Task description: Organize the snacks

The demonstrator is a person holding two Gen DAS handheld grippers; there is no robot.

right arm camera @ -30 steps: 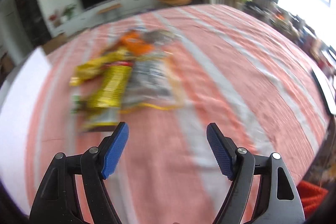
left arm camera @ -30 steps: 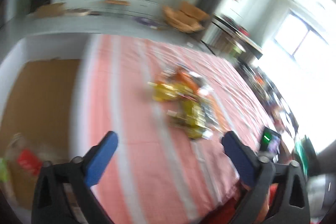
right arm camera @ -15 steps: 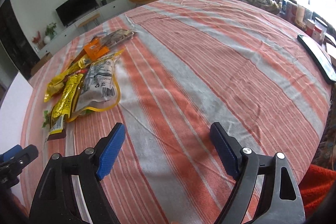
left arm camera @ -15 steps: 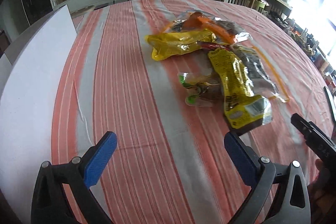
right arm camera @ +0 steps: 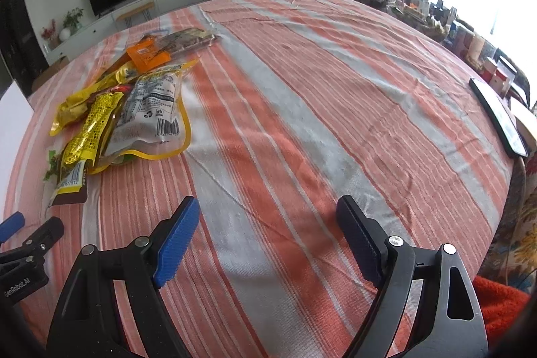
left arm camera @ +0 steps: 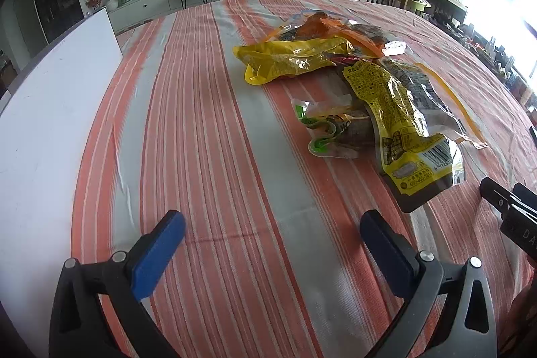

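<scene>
Snack packets (left arm camera: pixel 352 89) lay heaped on the striped tablecloth (left arm camera: pixel 208 136) in the left wrist view, ahead and right of the left gripper (left arm camera: pixel 272 227), whose jaws stood apart over bare cloth. A white board (left arm camera: pixel 50 109) lay at the left. In the right wrist view, the right gripper (right arm camera: pixel 268 220) had just been opening, nothing between its jaws; the heap (right arm camera: pixel 127 103) sat far left, a dark remote (right arm camera: pixel 500 119) right.

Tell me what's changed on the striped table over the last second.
The left tool has tipped down from the room toward the heap of crinkly snack packets, and its blurred view has settled sharp. The right tool has just been opening a little wider, with nothing between its pads. Neither has gripped anything. The packets lie untouched on the orange-and-grey striped tablecloth.
</scene>
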